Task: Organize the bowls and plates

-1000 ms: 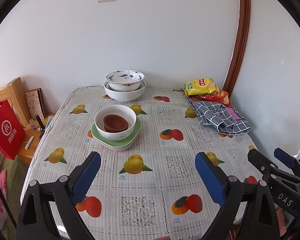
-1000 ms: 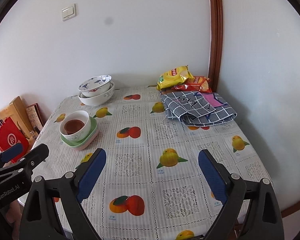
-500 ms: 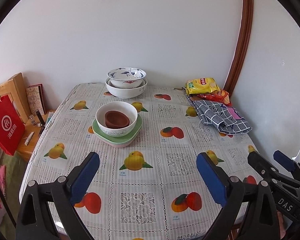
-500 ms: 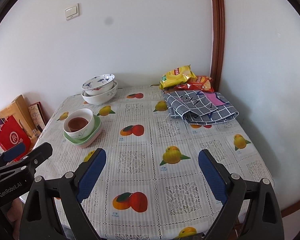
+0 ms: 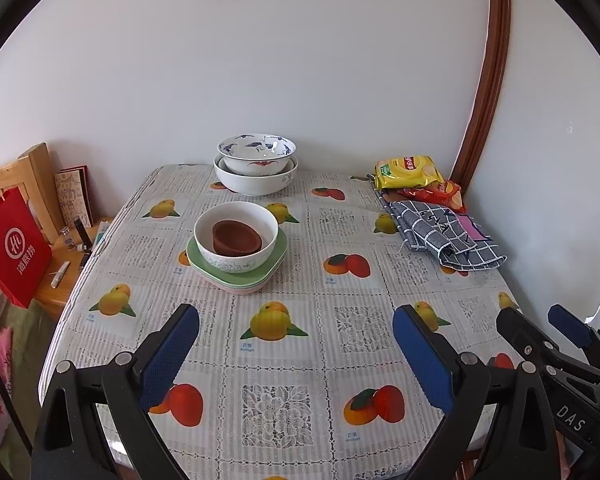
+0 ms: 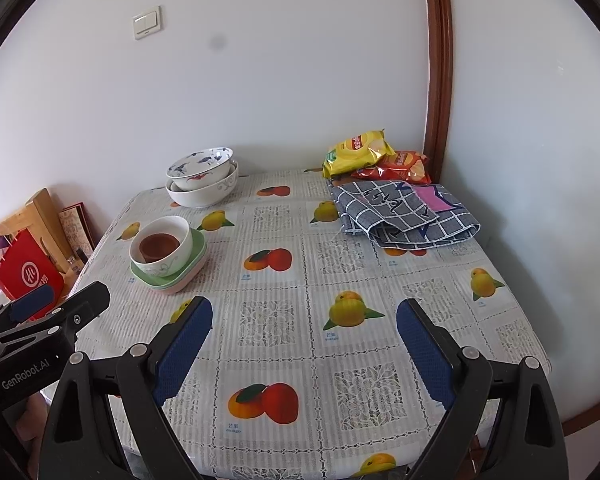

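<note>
On the fruit-print tablecloth [image 5: 288, 360] a white bowl [image 5: 236, 258] holds a small brown bowl [image 5: 236, 236]. It stands on a green plate [image 5: 278, 256] stacked over a pink plate [image 5: 244, 290]. At the back a blue-patterned bowl [image 5: 256, 152] nests in a larger white bowl [image 5: 256, 184]. My left gripper [image 5: 296, 354] hangs open over the near table, well short of the stack. My right gripper [image 6: 304, 346] is open too, with nothing between its fingers; the stack [image 6: 168, 260] lies to its far left. Each gripper shows at the edge of the other's view.
A yellow chip bag [image 5: 408, 168], a red snack bag [image 5: 442, 192] and a folded checked cloth [image 5: 444, 232] lie at the back right by the wall. Left of the table stand a red paper bag [image 5: 12, 248] and a wooden chair [image 5: 32, 176].
</note>
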Demonstrator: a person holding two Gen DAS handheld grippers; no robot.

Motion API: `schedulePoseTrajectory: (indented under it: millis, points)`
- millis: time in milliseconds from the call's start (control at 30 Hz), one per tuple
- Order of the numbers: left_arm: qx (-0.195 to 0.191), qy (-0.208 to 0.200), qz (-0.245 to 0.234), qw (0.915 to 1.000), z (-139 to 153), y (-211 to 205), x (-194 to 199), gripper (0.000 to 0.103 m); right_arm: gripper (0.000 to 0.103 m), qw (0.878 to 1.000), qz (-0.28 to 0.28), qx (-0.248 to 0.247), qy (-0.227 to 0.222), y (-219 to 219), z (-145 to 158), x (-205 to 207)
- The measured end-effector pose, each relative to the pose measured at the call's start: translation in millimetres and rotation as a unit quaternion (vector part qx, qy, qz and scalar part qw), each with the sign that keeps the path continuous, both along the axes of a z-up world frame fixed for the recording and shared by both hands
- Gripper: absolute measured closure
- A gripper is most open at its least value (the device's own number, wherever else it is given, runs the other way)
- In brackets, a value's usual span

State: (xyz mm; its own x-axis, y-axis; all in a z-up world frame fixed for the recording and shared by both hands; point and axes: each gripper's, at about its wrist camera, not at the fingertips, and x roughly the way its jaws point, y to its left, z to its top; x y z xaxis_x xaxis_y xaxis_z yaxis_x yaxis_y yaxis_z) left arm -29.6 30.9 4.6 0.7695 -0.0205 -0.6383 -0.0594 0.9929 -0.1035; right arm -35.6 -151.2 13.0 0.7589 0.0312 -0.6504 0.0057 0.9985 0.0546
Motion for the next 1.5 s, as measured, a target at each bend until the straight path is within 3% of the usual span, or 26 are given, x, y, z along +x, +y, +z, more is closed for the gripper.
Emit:
schedulePoseTrajectory:
  millis: [1500]
  points:
    - [0.007, -0.001, 0.001, 1.0000, 1.0, 3.3, -1.0, 0.005, 0.010, 1.000, 0.002, 0.002, 0.001, 3.9, -2.1, 1.3]
